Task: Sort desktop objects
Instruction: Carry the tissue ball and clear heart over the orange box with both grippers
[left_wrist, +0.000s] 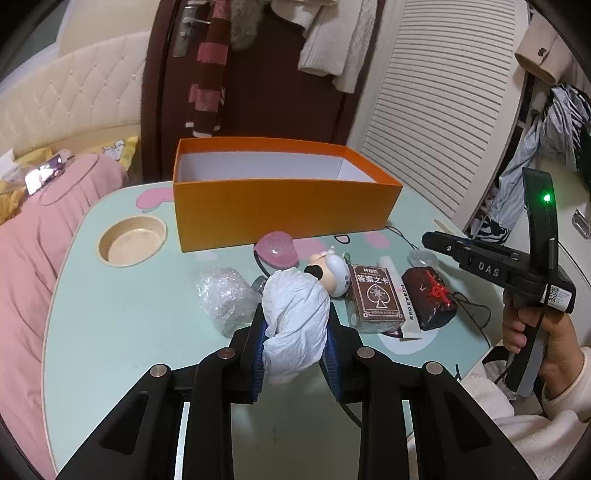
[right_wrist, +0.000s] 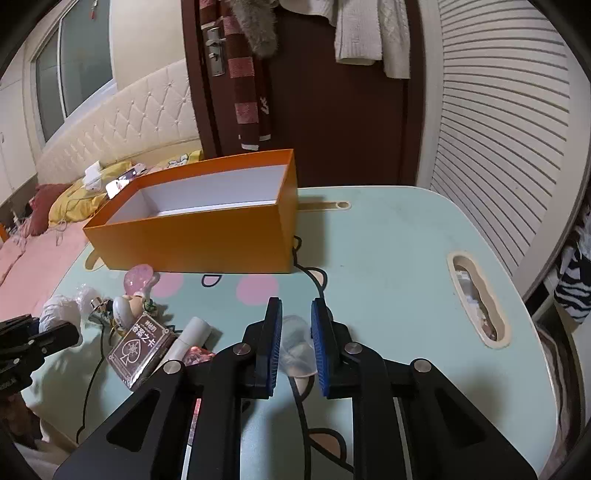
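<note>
The white wad (left_wrist: 295, 317), crumpled paper or tissue by its look, sits pinched between the blue pads (left_wrist: 258, 354) of the left gripper (left_wrist: 295, 332), which is clamped on it from both sides; the wad bulges above the fingertips and hangs clear of the table (left_wrist: 110, 332), probably so it can be carried over the near wall of the orange box (left_wrist: 288, 210). That box stands open and looks empty at the far side of the table, straight ahead of the wad, with its white inside showing; it is likely where the sorted items go. The right gripper (right_wrist: 295, 332) is parted, its pads straddling a small clear lump (right_wrist: 295, 350) on the table without visibly pressing it, which suggests it is poised to close on that next. Between the wad and the box lie a pink gel blob (left_wrist: 277, 249) and a small figurine (left_wrist: 332, 271), both low, so a lift over them should clear. A crinkled clear bag (left_wrist: 225, 295) rests just left of the wad. To the right are a card deck (left_wrist: 375, 295), a white tube (left_wrist: 402, 295) and a dark red block (left_wrist: 428, 299), close together. A black cord (right_wrist: 306, 266) trails from the box's near right corner toward the right gripper and could snag. A round cup recess (left_wrist: 133, 240) sits at the table's far left.
</note>
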